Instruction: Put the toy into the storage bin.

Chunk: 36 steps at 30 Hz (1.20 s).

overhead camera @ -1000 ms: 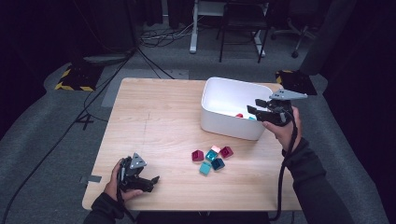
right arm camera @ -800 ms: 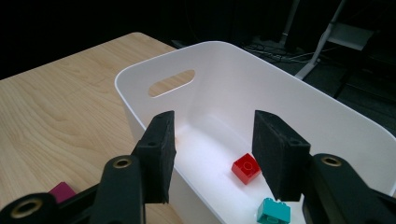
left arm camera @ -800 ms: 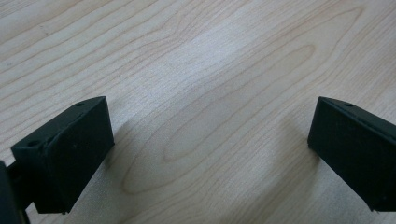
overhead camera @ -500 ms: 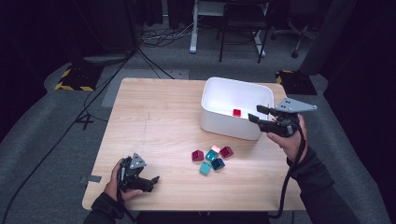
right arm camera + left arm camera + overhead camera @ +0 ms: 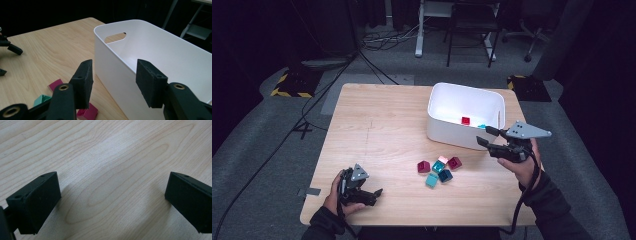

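Observation:
A white bin point(image 5: 467, 90) stands at the table's back right with a red block point(image 5: 465, 120) and a teal block point(image 5: 482, 126) inside. In front of it lies a cluster of small blocks: maroon point(image 5: 423, 166), pink point(image 5: 442, 160), magenta point(image 5: 454, 163), dark teal point(image 5: 445, 175) and teal point(image 5: 431, 180). My right gripper point(image 5: 484, 136) hovers open and empty at the bin's front right corner, outside its wall point(image 5: 150, 50). The right gripper view shows its jaws point(image 5: 113, 77) spread with nothing between them. My left gripper point(image 5: 376, 196) rests open near the front left edge, over bare wood point(image 5: 112, 197).
The wooden table point(image 5: 382, 125) has free room across its left and middle. Dark floor with cables, a desk frame and chair legs lies behind it. Some of the loose blocks point(image 5: 55, 84) lie below the right gripper's left jaw.
My right gripper has drawn back from over the bin toward its front right corner and sunk a little, jaws open. The left gripper has not moved.

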Each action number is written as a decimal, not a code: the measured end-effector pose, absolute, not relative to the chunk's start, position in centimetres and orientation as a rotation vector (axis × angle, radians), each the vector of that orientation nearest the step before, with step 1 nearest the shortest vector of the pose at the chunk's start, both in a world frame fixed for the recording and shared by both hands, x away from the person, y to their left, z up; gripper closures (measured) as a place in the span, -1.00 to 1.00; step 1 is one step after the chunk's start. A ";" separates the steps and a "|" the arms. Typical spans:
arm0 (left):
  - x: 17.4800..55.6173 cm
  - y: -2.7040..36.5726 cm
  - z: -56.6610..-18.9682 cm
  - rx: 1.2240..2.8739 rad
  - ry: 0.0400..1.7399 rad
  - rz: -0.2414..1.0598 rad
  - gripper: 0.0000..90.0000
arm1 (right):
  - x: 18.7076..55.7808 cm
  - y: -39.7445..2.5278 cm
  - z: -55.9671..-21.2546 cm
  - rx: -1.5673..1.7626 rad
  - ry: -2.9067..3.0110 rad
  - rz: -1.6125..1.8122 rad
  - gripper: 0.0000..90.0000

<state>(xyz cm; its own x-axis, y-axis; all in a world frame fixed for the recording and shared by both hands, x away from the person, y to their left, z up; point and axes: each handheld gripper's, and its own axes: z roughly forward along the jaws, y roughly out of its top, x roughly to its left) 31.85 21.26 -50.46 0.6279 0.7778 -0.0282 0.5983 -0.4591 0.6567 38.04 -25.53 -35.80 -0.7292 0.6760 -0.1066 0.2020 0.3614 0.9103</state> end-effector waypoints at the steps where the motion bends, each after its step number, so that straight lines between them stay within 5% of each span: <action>1: 31.9 21.3 -50.5 2.215 1.069 0.366 -0.99 | 37.9 -25.5 -36.0 0.739 2.164 1.344 0.08; 13: 31.8 21.3 -50.5 2.212 1.072 0.366 -0.99 | 37.0 -24.0 -39.8 0.694 2.264 1.264 -0.01; 36: 31.9 21.3 -50.4 2.215 1.070 0.368 -0.99 | 41.0 -21.5 -46.6 0.769 2.462 1.250 -0.10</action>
<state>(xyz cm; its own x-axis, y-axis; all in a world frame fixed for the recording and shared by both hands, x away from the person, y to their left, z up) 31.86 21.28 -50.45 0.6288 0.7772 -0.0254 0.5969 -0.4615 0.6563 41.03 -21.46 -46.61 -0.8211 0.5707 -0.0035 0.3340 0.4855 0.8079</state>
